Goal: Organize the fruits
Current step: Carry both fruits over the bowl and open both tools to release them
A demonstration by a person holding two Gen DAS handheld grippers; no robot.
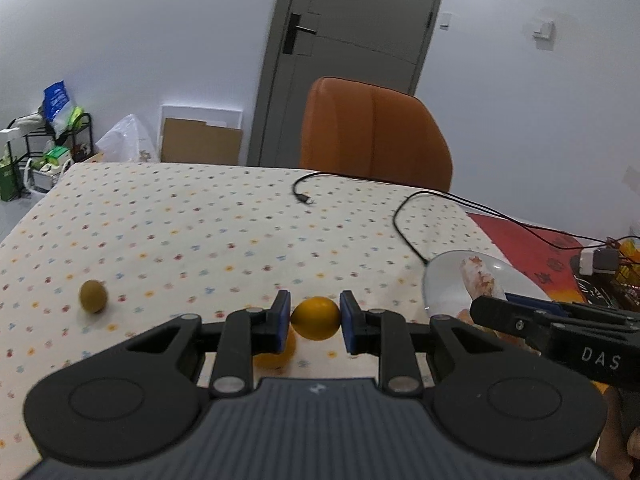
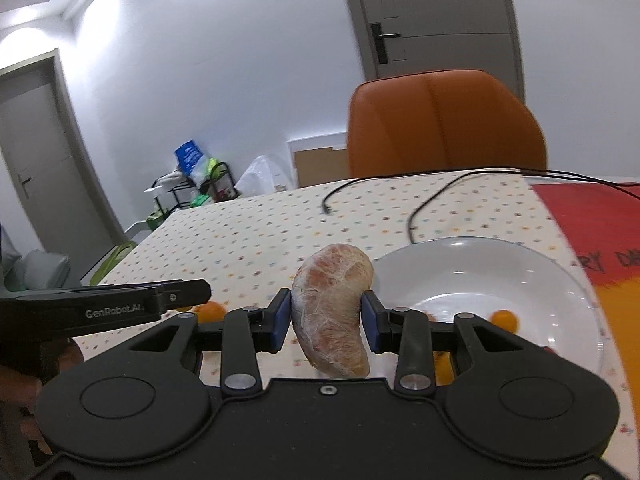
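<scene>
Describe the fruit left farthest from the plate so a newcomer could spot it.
On the dotted tablecloth, look left, away from the white plate. A small round fruit sits alone there on the cloth. It is dull olive-yellow, unlike the bright orange fruit in the left hand-held gripper.

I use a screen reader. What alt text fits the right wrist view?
The right gripper holds a peeled citrus segment between its jaws, above a dotted tablecloth beside a white plate containing a small orange fruit. An orange chair stands behind.
</scene>
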